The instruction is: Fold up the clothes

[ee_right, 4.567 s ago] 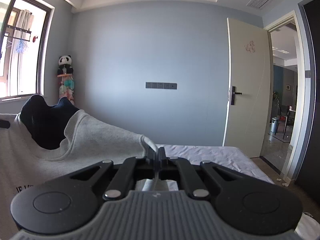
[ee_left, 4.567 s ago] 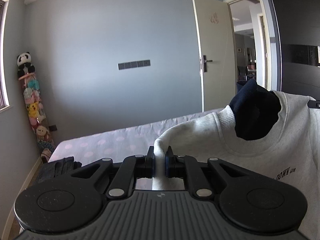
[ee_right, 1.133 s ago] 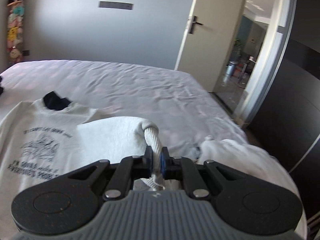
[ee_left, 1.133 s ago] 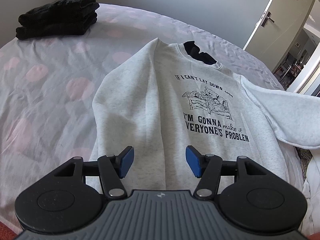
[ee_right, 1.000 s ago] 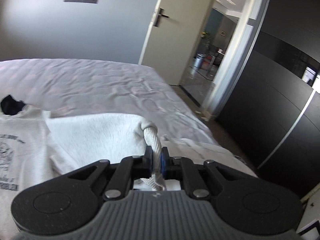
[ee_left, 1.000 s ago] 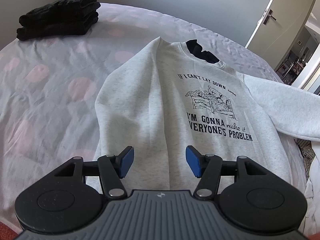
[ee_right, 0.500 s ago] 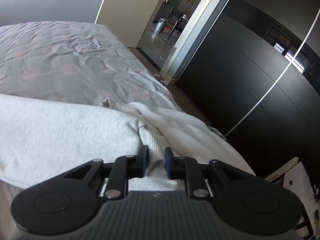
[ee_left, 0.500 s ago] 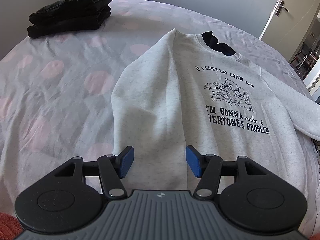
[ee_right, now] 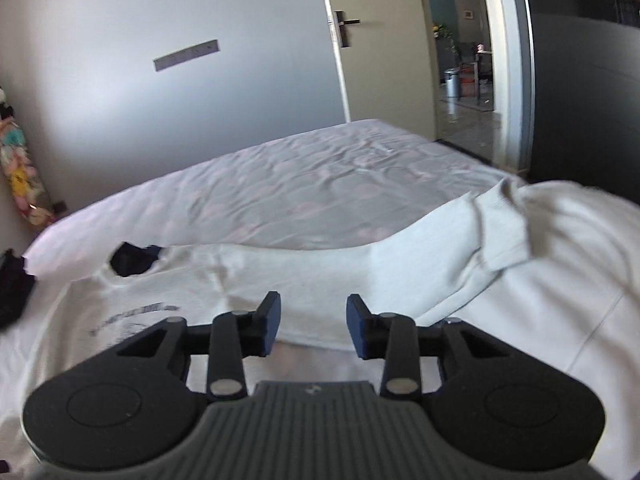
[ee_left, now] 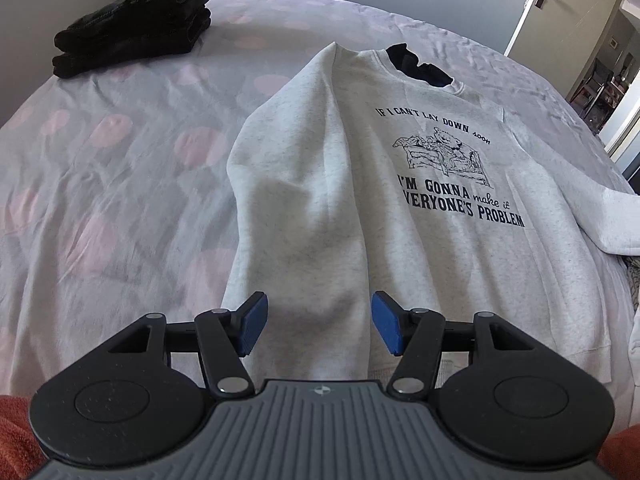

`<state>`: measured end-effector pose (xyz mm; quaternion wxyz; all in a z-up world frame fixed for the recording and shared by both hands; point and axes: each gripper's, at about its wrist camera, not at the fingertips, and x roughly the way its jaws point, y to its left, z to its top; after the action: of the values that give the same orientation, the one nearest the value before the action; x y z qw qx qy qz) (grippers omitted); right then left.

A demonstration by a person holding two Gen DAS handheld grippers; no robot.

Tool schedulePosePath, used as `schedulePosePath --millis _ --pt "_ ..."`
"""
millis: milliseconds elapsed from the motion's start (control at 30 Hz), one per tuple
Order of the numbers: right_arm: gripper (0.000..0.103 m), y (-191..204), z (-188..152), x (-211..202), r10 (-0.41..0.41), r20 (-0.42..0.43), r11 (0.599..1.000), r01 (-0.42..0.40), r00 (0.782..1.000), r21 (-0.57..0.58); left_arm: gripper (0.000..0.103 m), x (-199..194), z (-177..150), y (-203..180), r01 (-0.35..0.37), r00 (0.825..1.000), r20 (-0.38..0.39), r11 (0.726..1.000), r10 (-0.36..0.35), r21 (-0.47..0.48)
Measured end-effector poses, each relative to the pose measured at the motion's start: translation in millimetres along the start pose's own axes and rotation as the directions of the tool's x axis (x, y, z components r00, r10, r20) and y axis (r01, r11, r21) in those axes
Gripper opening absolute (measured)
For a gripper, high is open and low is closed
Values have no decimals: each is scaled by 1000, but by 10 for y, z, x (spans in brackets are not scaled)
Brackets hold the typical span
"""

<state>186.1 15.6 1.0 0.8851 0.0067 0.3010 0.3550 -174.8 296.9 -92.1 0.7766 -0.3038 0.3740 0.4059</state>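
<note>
Your left gripper (ee_left: 316, 328) hangs apart and empty above the sweatshirt (ee_left: 360, 208), spread print-up ahead for folding. Your right gripper (ee_right: 312, 326) is opening, nothing between its jaws; the sleeve (ee_right: 400, 264) stretches beyond it. The dotted bed (ee_left: 120, 168) holds 1 dark folded stack (ee_left: 132, 24) far left.
</note>
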Motion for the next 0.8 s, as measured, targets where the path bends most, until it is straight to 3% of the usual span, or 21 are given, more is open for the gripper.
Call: schedulePosePath --millis 133,300,400,500,567,800 --pt "43 322 -528 -111 130 9 989 -130 992 69 68 -110 -91 90 18 1000 -17 1000 -18 -13" --pt "45 408 -1189 4 188 -37 970 -180 981 162 68 -143 -195 151 24 998 -50 999 -26 -29" --pt "45 415 -1510 35 188 -40 975 -181 981 130 68 -121 -251 110 25 998 -61 1000 -26 -14" --pt "45 398 -1542 76 207 -53 971 -198 977 134 68 -70 -303 36 4 998 -70 1000 -4 4" --pt "51 398 -1535 67 225 -32 968 -219 974 125 68 -29 -335 -24 -12 997 -76 1000 14 21" --pt "52 328 -1560 88 230 -39 961 -221 972 165 68 70 -440 -106 -112 991 -72 992 116 53"
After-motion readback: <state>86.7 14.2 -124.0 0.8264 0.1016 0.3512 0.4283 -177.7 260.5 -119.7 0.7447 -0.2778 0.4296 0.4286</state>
